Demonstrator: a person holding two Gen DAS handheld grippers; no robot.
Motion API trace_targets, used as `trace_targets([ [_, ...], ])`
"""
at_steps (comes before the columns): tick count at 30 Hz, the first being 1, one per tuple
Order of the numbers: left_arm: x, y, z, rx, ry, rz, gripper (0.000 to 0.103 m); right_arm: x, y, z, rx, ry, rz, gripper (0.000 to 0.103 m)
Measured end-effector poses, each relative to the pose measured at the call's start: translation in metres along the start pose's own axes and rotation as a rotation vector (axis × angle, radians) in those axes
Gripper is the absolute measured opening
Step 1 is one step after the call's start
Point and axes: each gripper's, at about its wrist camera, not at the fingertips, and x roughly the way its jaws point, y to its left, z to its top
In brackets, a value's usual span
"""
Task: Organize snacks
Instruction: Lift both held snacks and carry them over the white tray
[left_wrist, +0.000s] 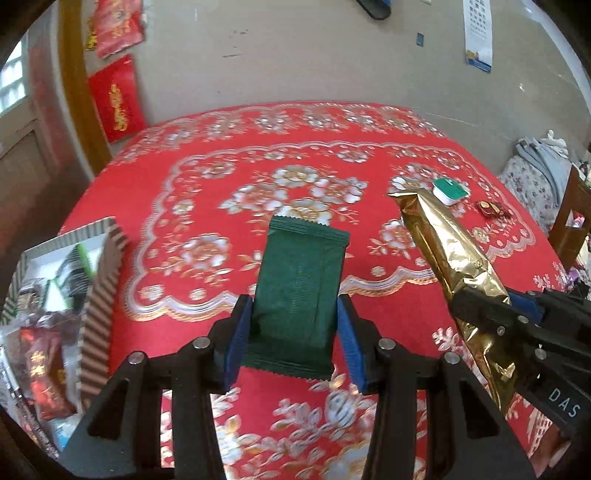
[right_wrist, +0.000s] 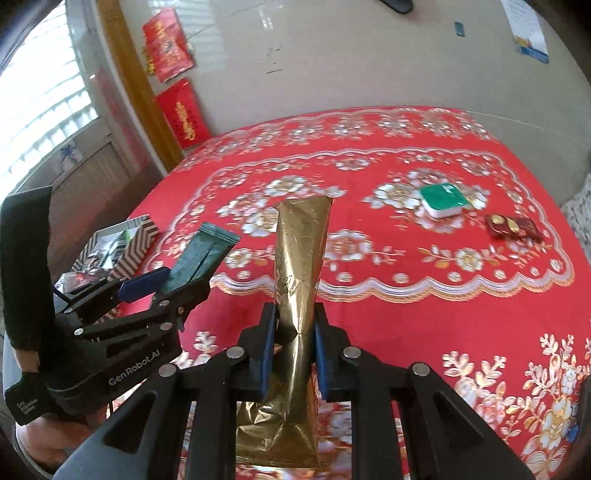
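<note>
Now both packets are lifted above the red surface (left_wrist: 207, 229): the left claw (left_wrist: 295, 343) grips the green packet (left_wrist: 301, 280), the right claw (right_wrist: 295, 349) pinches the gold pouch (right_wrist: 299, 258). Next, probably carry them to the striped box (left_wrist: 99, 295) at frame left.

Both hand-held grippers (left_wrist: 294, 343) (right_wrist: 295, 350) clamped, angled downward.

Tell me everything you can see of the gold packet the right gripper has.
The gold packet is a long, narrow pouch of shiny, crinkled foil with a flat sealed top end and faint dark printing midway. It is lifted clear of the red tablecloth, standing roughly upright along the right gripper, whose blue-padded fingers pinch its lower half so the foil creases. Its bottom end hangs behind the fingers. Nothing else touches it.
</note>
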Motion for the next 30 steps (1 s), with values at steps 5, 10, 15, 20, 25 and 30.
trace_targets([
  [5, -0.014, 0.013, -0.007, -0.012, -0.019, 0.021, 0.048, 0.002, 0.02, 0.003, -0.031, -0.004, 0.021, 0.018],
  [10, -0.022, 0.024, -0.011, -0.024, -0.027, 0.036, 0.048, 0.002, 0.038, 0.004, -0.067, -0.004, 0.038, 0.018],
  [15, -0.029, 0.032, -0.014, -0.04, -0.035, 0.04, 0.048, 0.0, 0.053, 0.005, -0.099, -0.01, 0.043, 0.018],
  [20, -0.04, 0.043, -0.016, -0.05, -0.046, 0.053, 0.048, -0.002, 0.068, 0.007, -0.126, -0.015, 0.059, 0.018],
  [25, -0.05, 0.06, -0.019, -0.07, -0.059, 0.08, 0.048, 0.003, 0.089, 0.009, -0.159, -0.006, 0.092, 0.018],
  [30, -0.061, 0.084, -0.026, -0.103, -0.066, 0.114, 0.048, 0.011, 0.115, 0.011, -0.196, 0.008, 0.134, 0.018],
])
